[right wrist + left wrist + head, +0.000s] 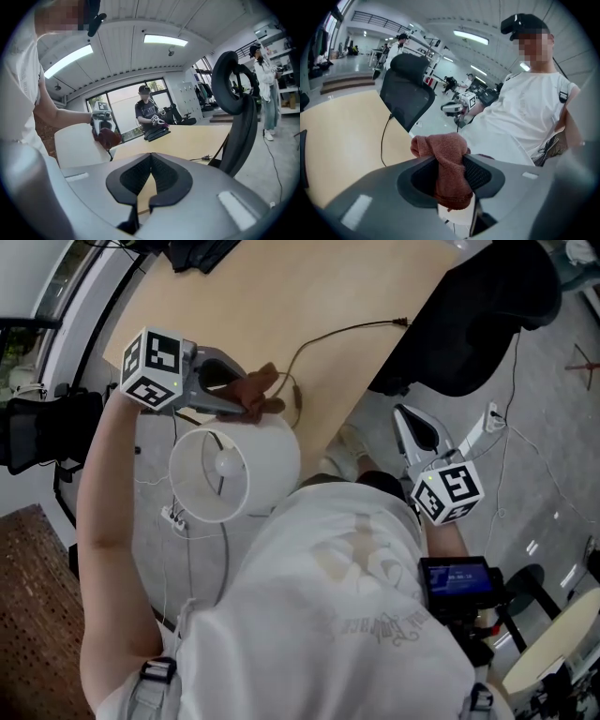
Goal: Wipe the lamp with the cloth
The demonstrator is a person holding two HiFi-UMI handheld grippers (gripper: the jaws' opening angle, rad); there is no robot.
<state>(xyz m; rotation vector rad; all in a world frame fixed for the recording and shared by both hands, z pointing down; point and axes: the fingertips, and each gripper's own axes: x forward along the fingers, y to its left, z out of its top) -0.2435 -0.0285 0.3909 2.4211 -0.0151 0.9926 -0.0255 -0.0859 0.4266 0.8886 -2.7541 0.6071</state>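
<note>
Beside pale wooden table (281, 315), left hand-held gripper (247, 399) pinching reddish-brown terry cloth (261, 388) could topple unsteadied white drum-shaded lamp (272, 460); right hand-held gripper (409, 424) pressed together, idle.

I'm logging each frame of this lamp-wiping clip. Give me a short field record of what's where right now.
left gripper: shut on the cloth
cloth: reddish-brown, bunched, at the lampshade's table side; contact unclear
lampshade: white, bulb visible inside
right gripper: shut, empty, well away from the lamp
table: light wood, cable lying on it
</note>
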